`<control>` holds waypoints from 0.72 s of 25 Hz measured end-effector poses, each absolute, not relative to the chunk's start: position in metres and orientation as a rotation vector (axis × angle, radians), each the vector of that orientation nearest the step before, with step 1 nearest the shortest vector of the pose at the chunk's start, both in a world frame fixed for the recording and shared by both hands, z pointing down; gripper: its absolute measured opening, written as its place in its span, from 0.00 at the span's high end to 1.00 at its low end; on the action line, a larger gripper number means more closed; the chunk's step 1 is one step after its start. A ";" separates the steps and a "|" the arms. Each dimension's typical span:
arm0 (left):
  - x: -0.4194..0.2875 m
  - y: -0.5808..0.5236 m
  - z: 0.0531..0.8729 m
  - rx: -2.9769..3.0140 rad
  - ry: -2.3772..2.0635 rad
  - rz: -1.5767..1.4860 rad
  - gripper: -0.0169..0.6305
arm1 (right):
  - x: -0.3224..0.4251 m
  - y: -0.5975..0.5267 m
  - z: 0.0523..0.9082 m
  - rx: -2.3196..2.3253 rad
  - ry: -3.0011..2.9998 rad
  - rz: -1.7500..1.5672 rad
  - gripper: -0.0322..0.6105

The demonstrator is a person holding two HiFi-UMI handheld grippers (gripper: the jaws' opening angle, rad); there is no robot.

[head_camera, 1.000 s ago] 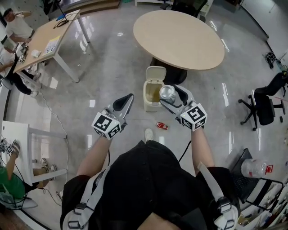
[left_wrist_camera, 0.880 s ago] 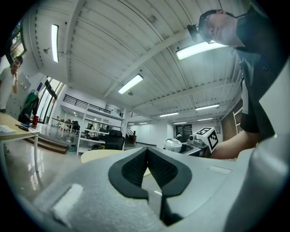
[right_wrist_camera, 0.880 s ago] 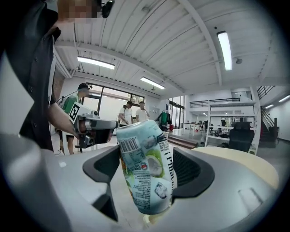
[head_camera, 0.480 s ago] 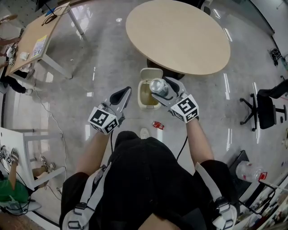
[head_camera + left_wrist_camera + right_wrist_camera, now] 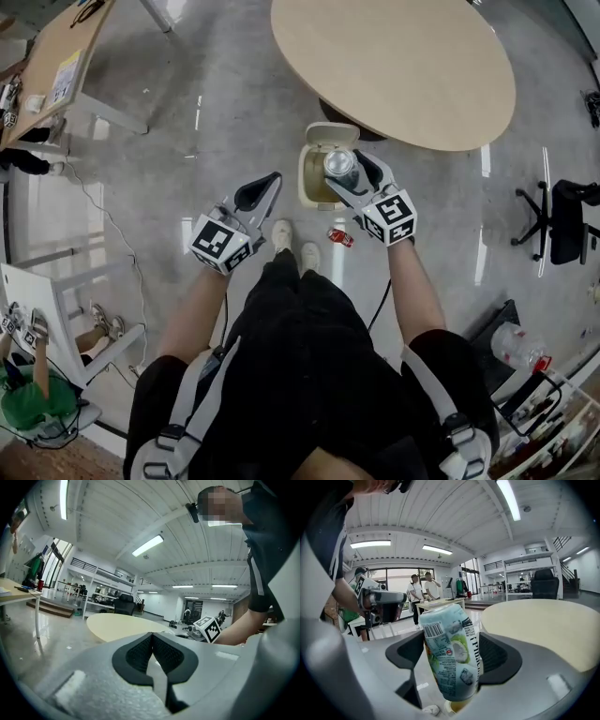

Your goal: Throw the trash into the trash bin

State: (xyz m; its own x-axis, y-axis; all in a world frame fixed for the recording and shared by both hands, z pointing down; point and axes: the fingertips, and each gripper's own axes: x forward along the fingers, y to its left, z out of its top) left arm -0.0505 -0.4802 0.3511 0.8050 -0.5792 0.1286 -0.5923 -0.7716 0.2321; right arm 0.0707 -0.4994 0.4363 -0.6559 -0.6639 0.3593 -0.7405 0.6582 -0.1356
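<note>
The left tool (image 5: 260, 195) is held above the grey floor (image 5: 169, 141), its jaws pressed together with nothing between them. To its right, a small beige trash bin (image 5: 304, 183) stands on the floor with its lid up, at the near edge of a round table (image 5: 394, 66). The right tool (image 5: 354, 176) is over the bin's opening, its jaws clamped on the sides of a pale blue drink can (image 5: 339, 165) that tilts slightly. A small red piece of litter (image 5: 339, 237) lies on the floor just beside the bin.
</note>
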 end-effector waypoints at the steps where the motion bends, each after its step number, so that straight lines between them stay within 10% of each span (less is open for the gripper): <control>1: -0.049 -0.485 0.360 2.725 -0.893 0.085 0.97 | 0.071 -0.503 0.447 1.135 -2.577 0.418 0.37; 18: -0.023 -0.531 0.512 2.642 -0.747 0.312 0.97 | 0.081 -0.526 0.624 1.205 -2.293 0.778 0.37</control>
